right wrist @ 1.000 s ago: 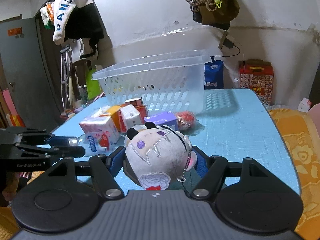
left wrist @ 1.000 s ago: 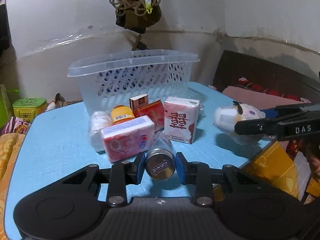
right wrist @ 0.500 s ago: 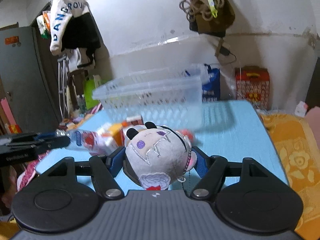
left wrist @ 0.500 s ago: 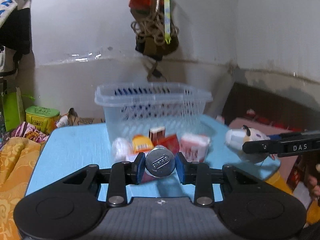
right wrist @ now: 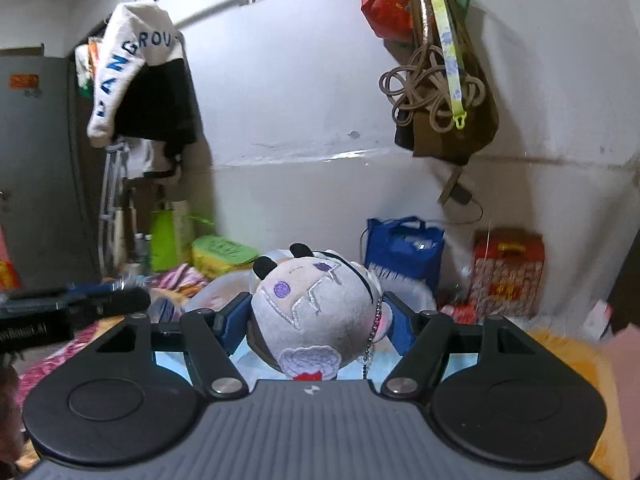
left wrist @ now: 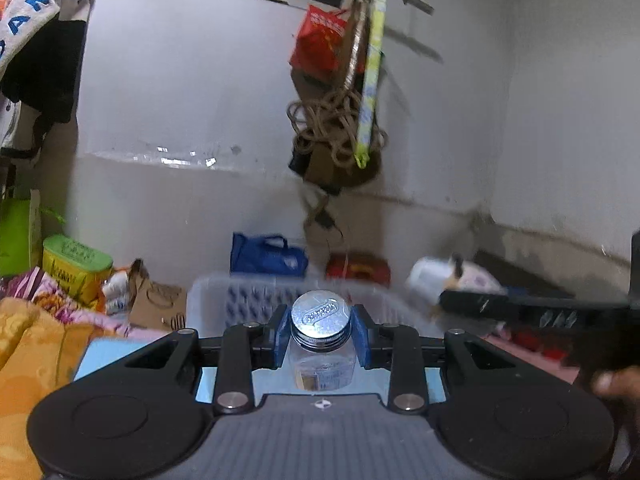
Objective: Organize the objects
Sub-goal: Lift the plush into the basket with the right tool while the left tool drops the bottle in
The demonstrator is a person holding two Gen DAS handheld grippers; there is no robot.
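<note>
Gripping just under its metal cap, the left gripper (left wrist: pixel 320 334) had its blue pads closed tight on the neck of a small clear bottle (left wrist: pixel 322 354), whose body hung below and toward the camera; hard and smooth, it would likely slip unless held at that ridged neck. Between the right gripper's (right wrist: pixel 316 320) half-open fingers sat a plush head (right wrist: pixel 314 306), squeezed at its sides (soft and light, it should give without harm). Both grippers pointed slightly downward, level with each other, toward the basket (left wrist: pixel 248 294), whose rim lay just beyond the fingertips, low in each view.
</note>
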